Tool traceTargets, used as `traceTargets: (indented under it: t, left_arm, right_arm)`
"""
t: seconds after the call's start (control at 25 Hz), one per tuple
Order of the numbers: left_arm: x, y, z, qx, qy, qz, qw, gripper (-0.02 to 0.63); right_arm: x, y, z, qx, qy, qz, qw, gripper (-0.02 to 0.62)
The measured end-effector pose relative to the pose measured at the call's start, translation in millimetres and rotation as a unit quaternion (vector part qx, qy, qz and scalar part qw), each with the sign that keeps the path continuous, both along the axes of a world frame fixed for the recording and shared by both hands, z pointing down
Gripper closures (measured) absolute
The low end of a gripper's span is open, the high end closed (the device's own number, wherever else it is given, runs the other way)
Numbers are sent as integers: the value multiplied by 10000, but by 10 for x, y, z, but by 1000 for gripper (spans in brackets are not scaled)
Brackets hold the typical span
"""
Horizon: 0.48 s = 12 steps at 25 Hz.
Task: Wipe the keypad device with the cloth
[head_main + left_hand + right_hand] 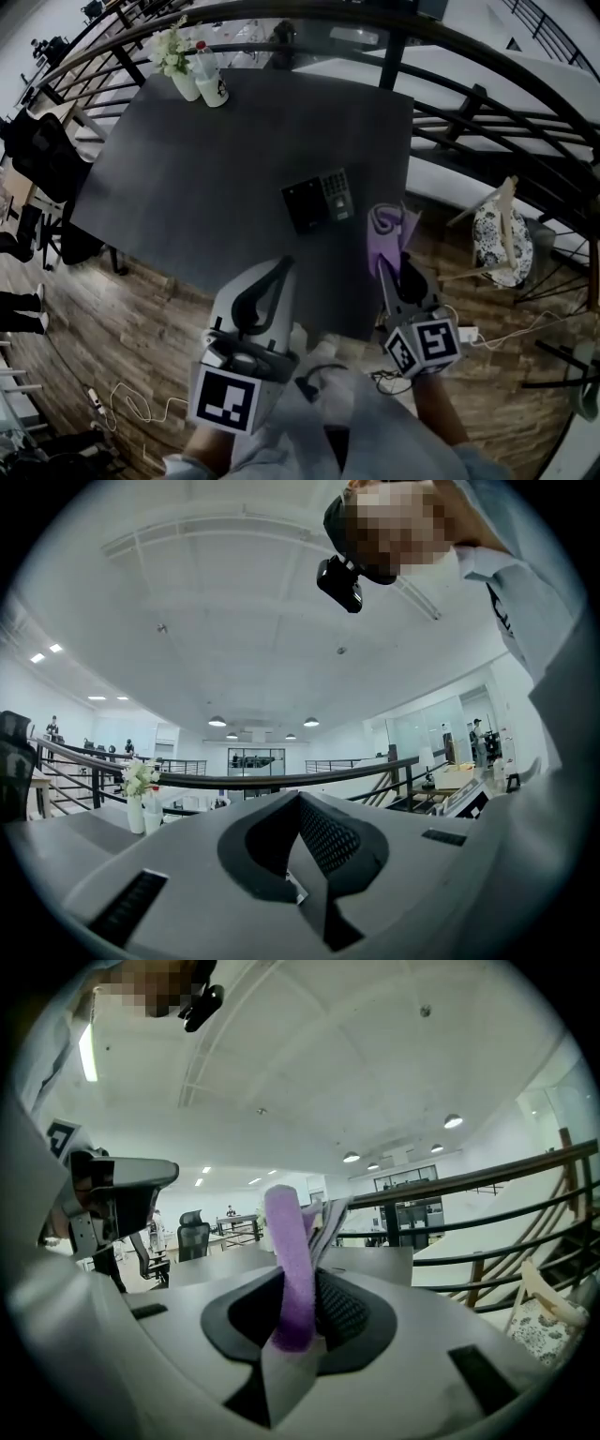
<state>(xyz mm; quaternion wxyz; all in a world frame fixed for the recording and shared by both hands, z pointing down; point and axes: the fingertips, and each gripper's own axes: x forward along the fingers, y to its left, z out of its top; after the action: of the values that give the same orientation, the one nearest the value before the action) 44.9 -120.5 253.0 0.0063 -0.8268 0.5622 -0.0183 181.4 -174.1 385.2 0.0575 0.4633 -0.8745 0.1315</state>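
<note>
Right hand-held gripper (383, 266) is clamped on a purple cloth (384, 231), just beside the keypad device (320, 200) lying on the dark desk (187, 169). Left hand-held gripper (281, 269) hangs closed and empty at the desk's near edge. With the cloth clear of the device, wiping appears not yet begun.

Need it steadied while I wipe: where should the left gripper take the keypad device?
The keypad device lies flat, keys toward the cloth in the right gripper. So probably grip its plain black end from the near-left, jaws across its thin edges.
</note>
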Motion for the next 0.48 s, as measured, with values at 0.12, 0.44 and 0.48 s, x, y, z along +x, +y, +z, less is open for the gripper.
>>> traceTargets:
  t: [0.12, 0.44, 0.48]
  left_arm:
    - [-121, -133, 32, -27, 47, 44, 10000, 597]
    - [-454, -491, 154, -57, 169, 96, 9998, 597]
    - [-496, -531, 163, -48, 133, 101, 9998, 597]
  right_arm:
    - [-104, -139, 29, -5, 41, 89, 10000, 497]
    - [-263, -508, 161, 23, 271, 337, 9991, 497]
    - [-288, -557, 180, 5, 282, 366, 9989, 497]
